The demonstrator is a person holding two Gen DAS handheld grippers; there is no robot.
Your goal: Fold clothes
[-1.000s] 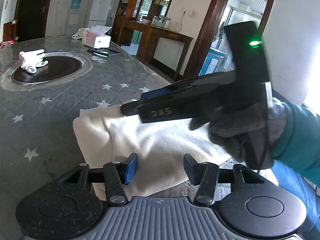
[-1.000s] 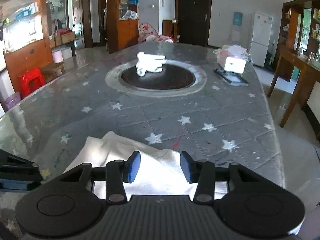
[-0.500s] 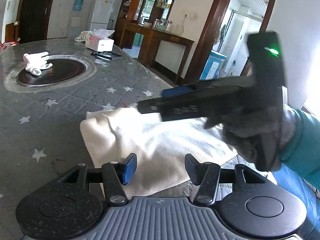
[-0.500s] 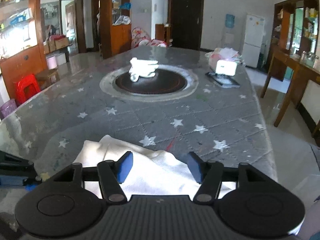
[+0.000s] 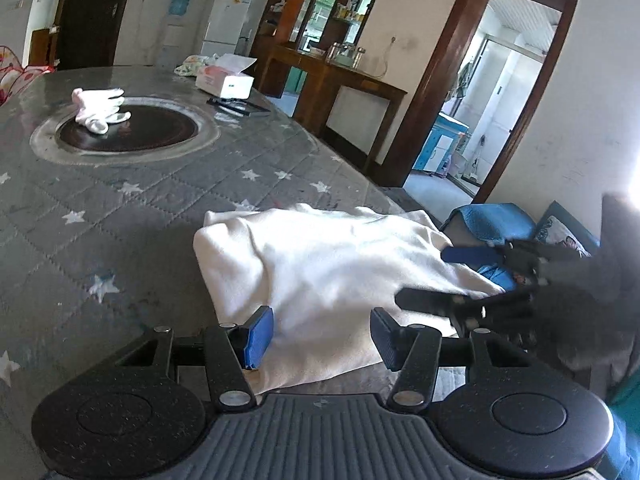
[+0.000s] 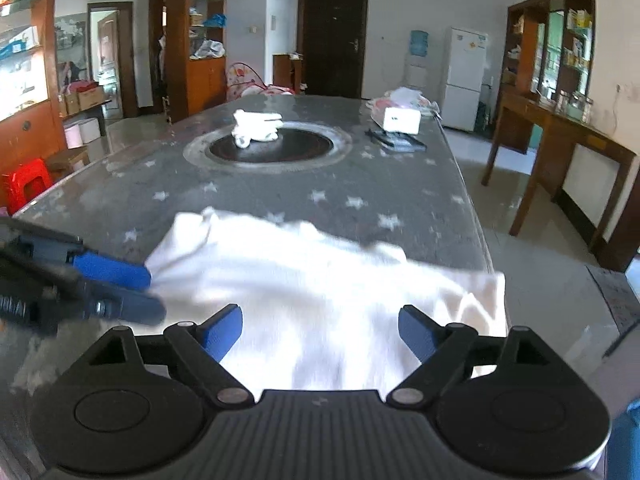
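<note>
Left wrist view: white garment [image 5: 328,276] on the table [image 5: 120,216]; left gripper [image 5: 322,334] spread above its near edge; right gripper [image 6: 320,330] just widened, gripping nothing.

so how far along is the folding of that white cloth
Partly done: the white garment lies bunched in a rough fold near the table edge, one side hanging over it. Nothing is gripped now: the left gripper is open over the cloth, and the right gripper has just been opening, pads clear of the fabric. Left: re-grip, square the edges and finish the folds.
</note>
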